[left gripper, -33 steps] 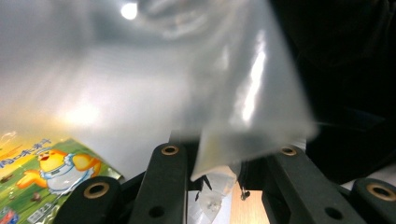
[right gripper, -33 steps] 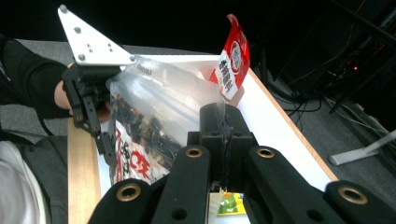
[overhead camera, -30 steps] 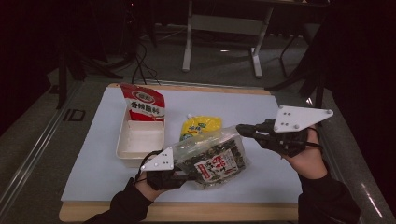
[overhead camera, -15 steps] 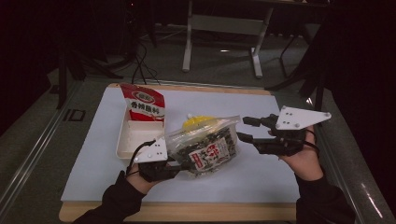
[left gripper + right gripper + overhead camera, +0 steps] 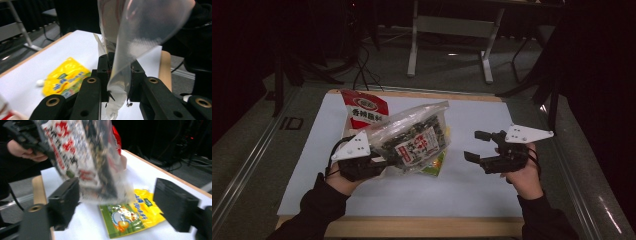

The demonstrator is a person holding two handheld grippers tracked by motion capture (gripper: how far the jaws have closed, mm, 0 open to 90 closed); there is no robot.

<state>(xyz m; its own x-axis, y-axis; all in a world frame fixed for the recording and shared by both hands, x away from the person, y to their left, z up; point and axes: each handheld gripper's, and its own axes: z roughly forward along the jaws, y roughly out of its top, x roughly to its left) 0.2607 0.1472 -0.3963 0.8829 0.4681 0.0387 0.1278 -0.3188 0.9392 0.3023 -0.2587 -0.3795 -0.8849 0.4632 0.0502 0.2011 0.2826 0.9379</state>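
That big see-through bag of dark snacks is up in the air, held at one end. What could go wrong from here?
The left gripper pinches only the clear bag by its thin plastic edge, so the film could slip out or tear under the weight. The right gripper, whose jaws have just been opening, stands apart and gives no support. If the bag drops, it lands on the yellow pouch lying beneath it.

Your right gripper (image 5: 117, 202): jaws wide apart, just been opening, nothing pressed between | clear snack bag (image 5: 85, 157) hangs ahead, held up by your left gripper (image 5: 27, 137) | yellow pouch (image 5: 130, 213) lies flat on counter (image 5: 155, 180) beneath
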